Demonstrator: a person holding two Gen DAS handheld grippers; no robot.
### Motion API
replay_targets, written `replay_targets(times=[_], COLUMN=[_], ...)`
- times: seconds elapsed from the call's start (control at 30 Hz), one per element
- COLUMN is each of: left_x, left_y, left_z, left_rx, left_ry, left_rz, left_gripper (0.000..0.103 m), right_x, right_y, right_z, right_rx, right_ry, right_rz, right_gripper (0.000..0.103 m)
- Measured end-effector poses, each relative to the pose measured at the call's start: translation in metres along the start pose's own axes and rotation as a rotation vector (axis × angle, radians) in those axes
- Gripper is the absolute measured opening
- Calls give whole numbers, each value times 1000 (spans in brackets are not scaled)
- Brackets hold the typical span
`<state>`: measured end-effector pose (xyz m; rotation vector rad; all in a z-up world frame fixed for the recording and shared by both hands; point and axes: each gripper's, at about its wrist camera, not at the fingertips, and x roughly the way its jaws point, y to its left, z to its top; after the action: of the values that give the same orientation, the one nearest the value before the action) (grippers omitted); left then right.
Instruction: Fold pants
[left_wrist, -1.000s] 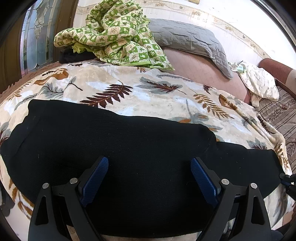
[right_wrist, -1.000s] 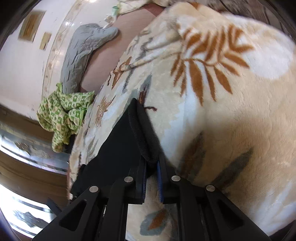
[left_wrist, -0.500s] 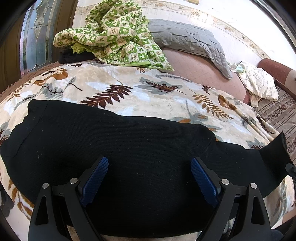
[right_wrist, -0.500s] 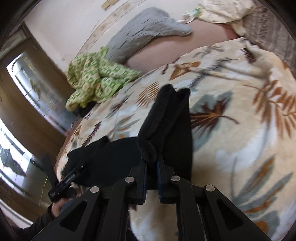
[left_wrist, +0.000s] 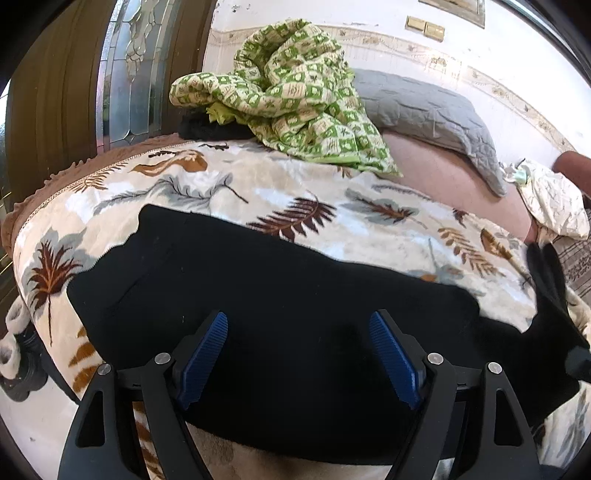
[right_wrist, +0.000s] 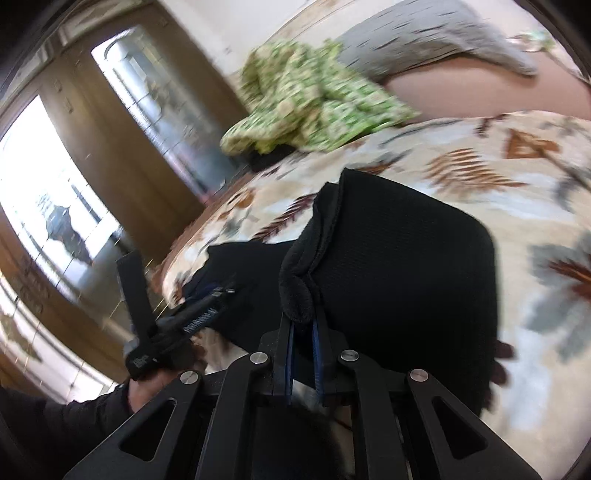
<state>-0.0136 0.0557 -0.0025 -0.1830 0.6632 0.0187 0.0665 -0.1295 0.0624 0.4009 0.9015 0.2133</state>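
right gripper (right_wrist: 303, 328) pinching pants (left_wrist: 295, 314) hem | left gripper (left_wrist: 295, 354) wide, holding nothing | carry hem level across blanket (left_wrist: 258, 192), align edges

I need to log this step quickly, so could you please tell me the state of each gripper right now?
Left gripper: open, over the black pants, holding nothing.
Right gripper: closed on a lifted end of the black pants.

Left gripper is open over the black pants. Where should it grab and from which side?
Grip the near edge of the black pants, just below the left gripper, coming in low from the bedside. That edge lies flat over the blanket, so one finger must slide under.
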Motion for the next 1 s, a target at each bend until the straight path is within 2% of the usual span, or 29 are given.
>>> replay_targets(times=[0.13,0.3,0.4,0.43,0.57,0.67,0.7,0.73,0.8,0.83,0.87,0.9,0.93,0.97,1.0], left_x=[2,2,3,3,-4,-17,-22,-27,-33,-35,-34,-33,-30,-22,-13], left_y=[1,7,7,6,4,0,-5,-11,-33,-48,-56,-71,-79,-89,-95], left_z=[0,1,1,2,12,23,28,32,39,42,45,47,49,51,52], left_rx=[-8,-14,0,5,7,17,32,56,139,198,229,272,291,307,316], left_ry=[3,1,2,3,1,-40,-54,-67,-77,-74,-70,-58,-35,14,52], left_rz=[-10,-15,-10,-7,-29,-72,-114,-163,-284,-372,-426,-510,-569,-637,-654], left_gripper=[83,86,87,87,85,85,85,85,85,85,85,77,60,52,41], right_x=[24,52,67,73,57,13,-5,-20,-47,-58,-63,-67,-70,-70,-69], right_y=[5,4,-2,-7,-20,-24,-27,-31,-40,-49,-55,-63,-68,-71,-74], right_z=[8,5,0,-2,0,5,7,7,5,3,2,1,2,2,3], right_rx=[-6,4,9,44,127,102,86,70,26,16,19,36,51,57,59], right_ry=[49,153,205,226,223,131,93,65,19,-4,-18,-36,-50,-61,-65], right_rz=[67,128,108,135,259,279,259,220,50,-87,-157,-211,-240,-263,-282], right_gripper=[8,8,10,11,18,18,20,26,27,27,26,23,20,16,14])
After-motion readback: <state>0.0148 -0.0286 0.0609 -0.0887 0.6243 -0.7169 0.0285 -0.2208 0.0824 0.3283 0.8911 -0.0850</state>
